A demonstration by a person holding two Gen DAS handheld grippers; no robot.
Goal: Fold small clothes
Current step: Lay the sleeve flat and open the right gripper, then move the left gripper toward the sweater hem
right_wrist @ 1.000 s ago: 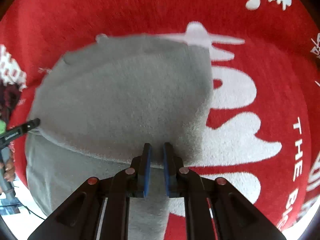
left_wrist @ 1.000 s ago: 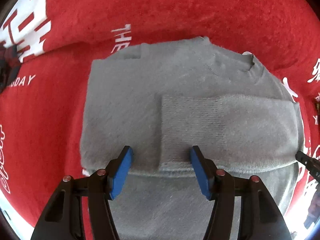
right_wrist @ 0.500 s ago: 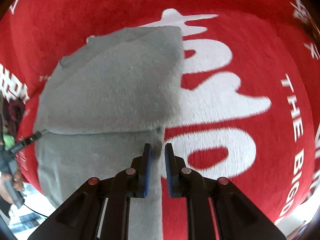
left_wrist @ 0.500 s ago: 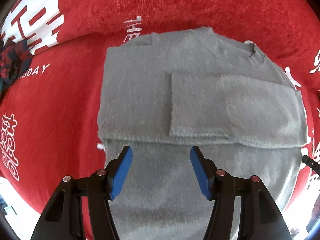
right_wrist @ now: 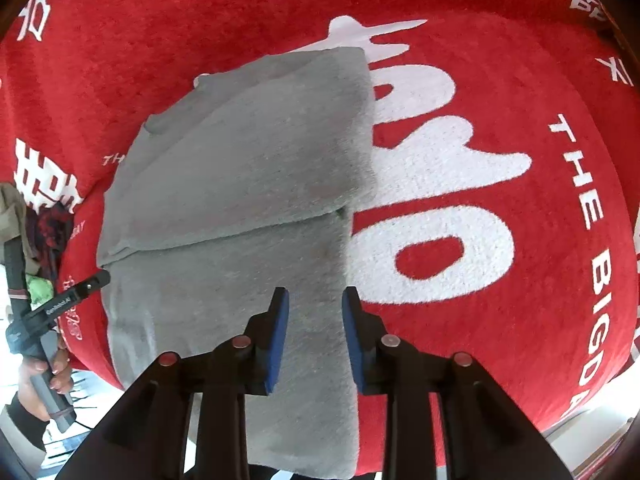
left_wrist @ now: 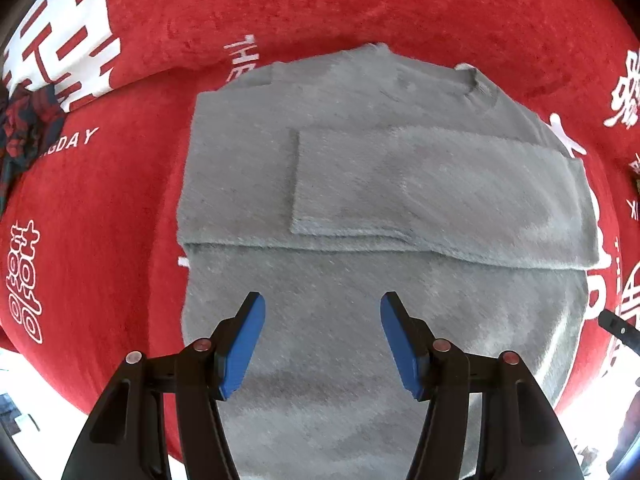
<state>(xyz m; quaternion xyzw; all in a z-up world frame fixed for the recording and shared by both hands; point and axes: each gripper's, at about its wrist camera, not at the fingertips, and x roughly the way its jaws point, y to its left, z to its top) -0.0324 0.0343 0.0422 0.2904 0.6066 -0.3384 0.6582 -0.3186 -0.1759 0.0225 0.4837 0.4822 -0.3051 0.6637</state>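
Note:
A grey fuzzy sweater (left_wrist: 360, 184) lies flat on a red cloth with white lettering. Both its sleeves are folded across the chest, and the top one ends in a straight edge left of the middle. My left gripper (left_wrist: 322, 312) hangs open above the sweater's lower body, nothing between its blue pads. In the right wrist view the same sweater (right_wrist: 248, 184) fills the left half. My right gripper (right_wrist: 314, 304) hovers over its right hem edge; its jaws are opening and hold nothing. The other gripper's tip (right_wrist: 86, 286) shows at the sweater's left side.
The red cloth (right_wrist: 500, 128) spreads wide to the right of the sweater. A dark patterned garment (left_wrist: 24, 128) lies at the far left edge. A hand (right_wrist: 44, 376) holds the left tool at the table's front edge, where the cloth ends.
Both grippers have drawn back and up from the folded sleeve edge toward the hem. The right gripper let go of the sleeve and its jaws have parted. The left jaws kept their width.

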